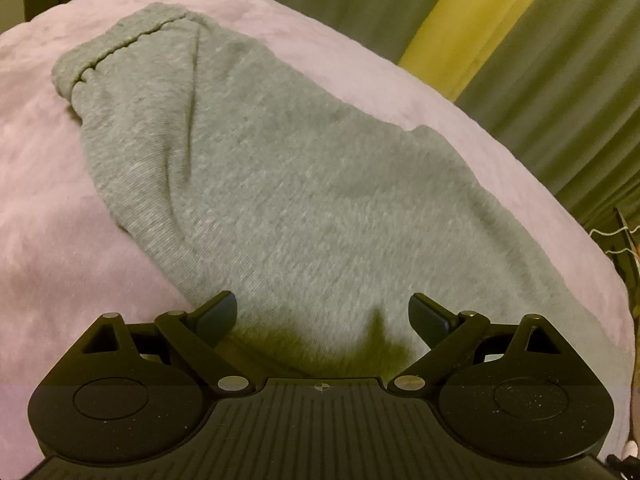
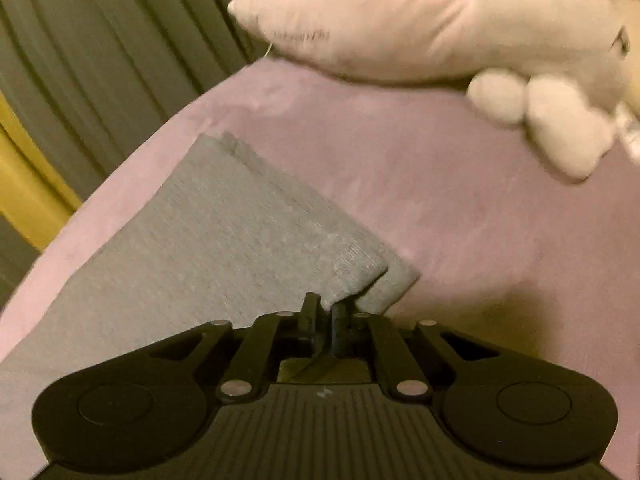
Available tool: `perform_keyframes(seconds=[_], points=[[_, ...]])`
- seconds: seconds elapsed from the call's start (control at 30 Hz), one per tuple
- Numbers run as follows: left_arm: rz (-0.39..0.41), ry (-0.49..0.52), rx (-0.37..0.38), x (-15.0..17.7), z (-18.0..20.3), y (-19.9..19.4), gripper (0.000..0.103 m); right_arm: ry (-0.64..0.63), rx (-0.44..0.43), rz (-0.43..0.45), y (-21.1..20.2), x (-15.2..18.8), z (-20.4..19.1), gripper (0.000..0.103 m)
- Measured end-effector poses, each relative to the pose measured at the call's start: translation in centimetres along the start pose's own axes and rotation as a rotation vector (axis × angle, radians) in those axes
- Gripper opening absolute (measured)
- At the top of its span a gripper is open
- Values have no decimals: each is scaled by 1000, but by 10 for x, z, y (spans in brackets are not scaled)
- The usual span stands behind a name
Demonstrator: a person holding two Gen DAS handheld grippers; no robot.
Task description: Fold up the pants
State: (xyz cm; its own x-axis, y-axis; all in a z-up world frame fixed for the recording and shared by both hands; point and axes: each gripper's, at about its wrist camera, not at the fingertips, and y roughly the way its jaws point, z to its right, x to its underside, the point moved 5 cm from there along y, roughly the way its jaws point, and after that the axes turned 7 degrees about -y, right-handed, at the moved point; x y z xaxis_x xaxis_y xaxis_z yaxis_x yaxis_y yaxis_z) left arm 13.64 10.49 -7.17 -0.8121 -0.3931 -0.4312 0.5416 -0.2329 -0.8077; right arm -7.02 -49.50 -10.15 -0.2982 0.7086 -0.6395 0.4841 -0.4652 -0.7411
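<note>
A: Black left gripper (image 1: 323, 312) fills the bottom of the left wrist view. Jaws spread wide, nothing between them; grey fabric lies flat beneath the gap.

B: Noted. Right gripper (image 2: 325, 312)?

A: Jaws drawn together on a fold of the same grey pants (image 2: 224, 240), pinching the cloth close to one lower corner of a leg end. A thin edge of fabric runs down between the fingers toward the gripper body.

B: Position of the garment?

A: Pants lie on a pink blanket (image 1: 60, 220) covering a bed. In the left wrist view the gathered waistband (image 1: 120, 44), with its stitched seam, sits at the far end; the cloth widens toward the camera with a few long creases. In the right wrist view a leg end lies flat, square-cut hem at the far side, near the blanket's left edge.

B: Surroundings?

A: Pleated grey-green curtain (image 2: 100, 60) behind the bed, with a yellow vertical strip (image 1: 472, 24) beside it. A white plush toy (image 2: 420, 28) rests on the blanket at the far side, well apart from the pants.

B: Any writing or labels?

A: One dark line of print on the plush toy's side; blurred, not legible. No readable brand on either gripper.
</note>
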Motion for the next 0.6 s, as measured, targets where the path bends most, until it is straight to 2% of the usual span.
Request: perform_keyframes(seconds=[0.03,0.1,0.27,0.37,0.5,0.57,0.6], points=[[-2,1,-2,0,0,1,97,-18,20,10,-5,0,-3,12],[-6,7,-8,1,1,2,97,-34,32,31,-16,0,-5,12],[-9,57,-25,5,7,2,97,-108,-4,92,-42,0,-19,12],[-12,123,-57,9,13,5,97,-137,-81,49,-36,4,-36,12],[-12,243,-113,19,26,11,97,-238,-160,28,-35,6,-73,13],[-18,300,-141,24,31,14,97,-305,-207,2,-30,7,-92,24],[-21,325,-156,27,33,16,97,-355,-216,-23,-25,10,-102,27]])
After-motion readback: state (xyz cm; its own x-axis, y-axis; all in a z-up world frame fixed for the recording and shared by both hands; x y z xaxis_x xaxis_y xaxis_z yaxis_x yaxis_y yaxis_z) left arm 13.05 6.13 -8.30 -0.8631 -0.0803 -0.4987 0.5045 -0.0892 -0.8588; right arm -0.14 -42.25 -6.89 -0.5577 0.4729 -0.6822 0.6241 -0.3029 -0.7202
